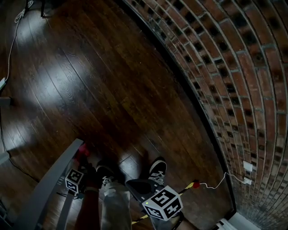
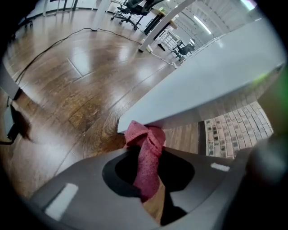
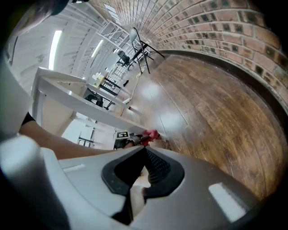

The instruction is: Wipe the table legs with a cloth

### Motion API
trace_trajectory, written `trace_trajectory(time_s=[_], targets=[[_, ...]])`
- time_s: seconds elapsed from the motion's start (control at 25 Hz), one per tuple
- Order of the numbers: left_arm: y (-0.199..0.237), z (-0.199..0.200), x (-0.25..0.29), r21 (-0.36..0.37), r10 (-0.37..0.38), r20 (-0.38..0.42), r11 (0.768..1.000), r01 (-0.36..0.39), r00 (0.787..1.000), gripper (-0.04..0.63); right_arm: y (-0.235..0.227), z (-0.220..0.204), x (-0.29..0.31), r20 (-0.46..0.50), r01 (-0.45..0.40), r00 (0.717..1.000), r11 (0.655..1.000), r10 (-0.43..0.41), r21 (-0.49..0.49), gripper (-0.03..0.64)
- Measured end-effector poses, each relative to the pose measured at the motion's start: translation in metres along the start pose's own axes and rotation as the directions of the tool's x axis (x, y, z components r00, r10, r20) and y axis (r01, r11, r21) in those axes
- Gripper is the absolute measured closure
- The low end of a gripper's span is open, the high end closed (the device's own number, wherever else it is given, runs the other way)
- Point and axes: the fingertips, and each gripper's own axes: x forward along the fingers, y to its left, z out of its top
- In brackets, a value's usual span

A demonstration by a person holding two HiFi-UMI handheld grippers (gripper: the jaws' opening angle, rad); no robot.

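The red cloth [image 2: 146,155] is pinched in my left gripper [image 2: 145,146], which is shut on it. The cloth's bunched top presses against the lower edge of the pale grey table leg [image 2: 198,85]. From the head view, that leg [image 1: 54,179] slants across the lower left, with the cloth [image 1: 83,150] at its upper end and the left gripper [image 1: 80,164] just below. My right gripper [image 1: 138,185] hangs lower right of it, apart from the leg. Its jaws [image 3: 145,150] are shut with nothing between them. The right gripper view also catches the cloth [image 3: 151,134] at the leg [image 3: 85,105].
A dark wooden floor [image 1: 90,81] spreads out below. A brick wall [image 1: 243,67] curves along the right, with a socket [image 1: 247,166] and a thin white cable [image 1: 216,184] at its foot. The person's two shoes [image 1: 156,170] stand between the grippers. Office chairs [image 2: 135,6] stand far off.
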Motion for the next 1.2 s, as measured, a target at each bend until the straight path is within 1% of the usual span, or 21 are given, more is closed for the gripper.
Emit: trace_trajectory(time_s=[0.12,0.32,0.48,0.56,0.68,0.84,1.08,1.2], targets=[[-0.028,0.004,-0.041,0.012,-0.017,0.015,1.000,0.017,1.000,0.525,0.028,0.019,-0.030,0.001,-0.006,1.000,0.999,0.006,-0.043,0.623],[-0.083,0.013,-0.108,0.029,-0.085,0.046,0.996,0.084,0.995,0.525,0.070,0.044,-0.083,0.016,-0.013,1.000,0.994,0.015,-0.108,0.623],[-0.119,0.022,-0.164,0.043,-0.102,0.081,0.994,0.099,0.991,0.525,0.101,0.048,-0.125,0.011,-0.021,1.000,0.989,0.022,-0.144,0.623],[-0.135,0.026,-0.191,0.033,-0.110,0.109,0.994,0.107,0.988,0.526,0.114,0.046,-0.146,-0.002,-0.025,1.000,0.985,0.026,-0.169,0.623],[-0.161,0.030,-0.233,0.017,-0.122,0.150,0.992,0.121,0.981,0.526,0.132,0.037,-0.178,-0.034,-0.029,0.999,0.976,0.022,-0.214,0.623],[-0.196,0.047,-0.292,0.065,-0.141,0.195,0.989,0.131,0.970,0.526,0.153,0.030,-0.221,-0.062,-0.031,0.998,0.964,0.015,-0.265,0.623],[-0.268,0.064,-0.384,0.144,-0.214,0.223,0.972,0.185,0.951,0.526,0.188,0.044,-0.292,-0.031,-0.022,0.999,0.966,0.014,-0.257,0.623],[-0.300,0.065,-0.429,0.137,-0.253,0.246,0.965,0.225,0.936,0.526,0.213,0.052,-0.319,-0.015,-0.044,0.999,0.963,0.041,-0.267,0.623]])
